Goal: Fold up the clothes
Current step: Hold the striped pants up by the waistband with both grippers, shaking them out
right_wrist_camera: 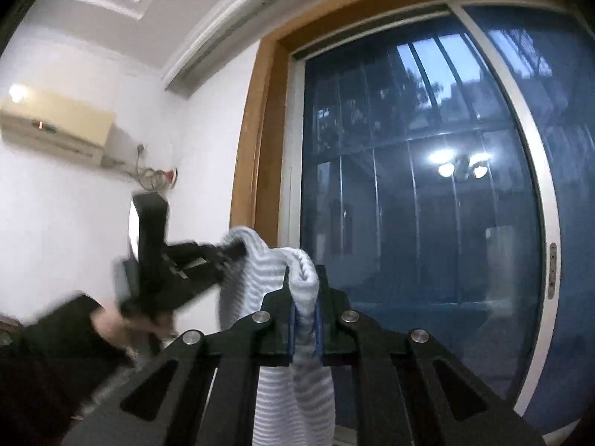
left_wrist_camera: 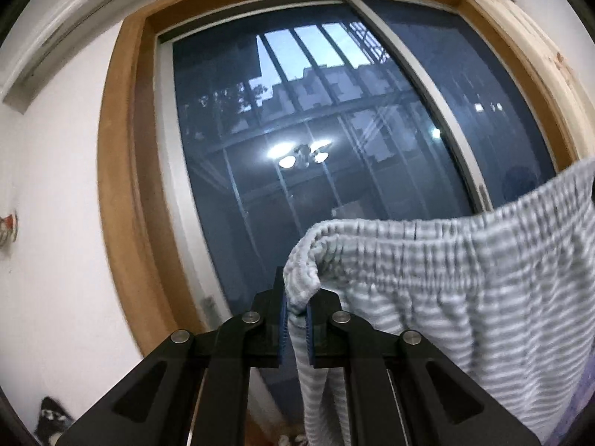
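Ribbed striped garment [left_wrist_camera: 446, 278] w/ gathered waistband.

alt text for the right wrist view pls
The right tongs are shut on a bunched edge of a striped grey-white garment. At left, the left tongs grip the same cloth, before a dark glass sliding door.

No text, label, brand, number or sign can be read on anything in either view.
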Available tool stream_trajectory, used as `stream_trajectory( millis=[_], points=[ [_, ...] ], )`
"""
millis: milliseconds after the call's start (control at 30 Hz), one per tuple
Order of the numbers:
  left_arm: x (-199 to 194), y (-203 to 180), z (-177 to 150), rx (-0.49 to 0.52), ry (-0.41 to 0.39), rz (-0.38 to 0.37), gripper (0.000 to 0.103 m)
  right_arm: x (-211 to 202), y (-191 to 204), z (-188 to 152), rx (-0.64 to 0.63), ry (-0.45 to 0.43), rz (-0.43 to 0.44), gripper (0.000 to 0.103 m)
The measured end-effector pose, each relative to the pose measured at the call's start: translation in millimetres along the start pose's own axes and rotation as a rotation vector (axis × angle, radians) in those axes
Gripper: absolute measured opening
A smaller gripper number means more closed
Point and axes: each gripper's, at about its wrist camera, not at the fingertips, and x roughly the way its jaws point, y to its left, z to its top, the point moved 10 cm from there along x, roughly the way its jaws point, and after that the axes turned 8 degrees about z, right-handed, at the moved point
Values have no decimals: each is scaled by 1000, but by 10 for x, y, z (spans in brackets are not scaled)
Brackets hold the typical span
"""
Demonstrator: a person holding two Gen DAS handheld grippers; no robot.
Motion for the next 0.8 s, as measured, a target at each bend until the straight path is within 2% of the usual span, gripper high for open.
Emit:
stream_trajectory(
  millis=[100, 233, 367, 500, 667, 800],
  points=[
    [23, -236, 189, -34, -47, -72, 7, -193, -10, 200, -57, -5, -48, 7],
    [5, -634, 423, -66, -112, -160, 8, -593, -263, 195, -75, 13, -137, 7],
    [31, -1268, 596, -77, -139, -259, 8, -936, -680, 126, 6, 38, -189, 7],
    [2, -2106, 720, -52, -166, -362, 8, -1449, -1043, 23, 3, 56, -267, 7],
    [-146, -3433, 723, 38, -189, -477, 8, -2338, -1545, -125, 17, 88, -324, 7],
    [-333, -4542, 586, 106, -152, -575, 8, -3086, -2031, -294, 81, 120, -373, 7]
  ],
)
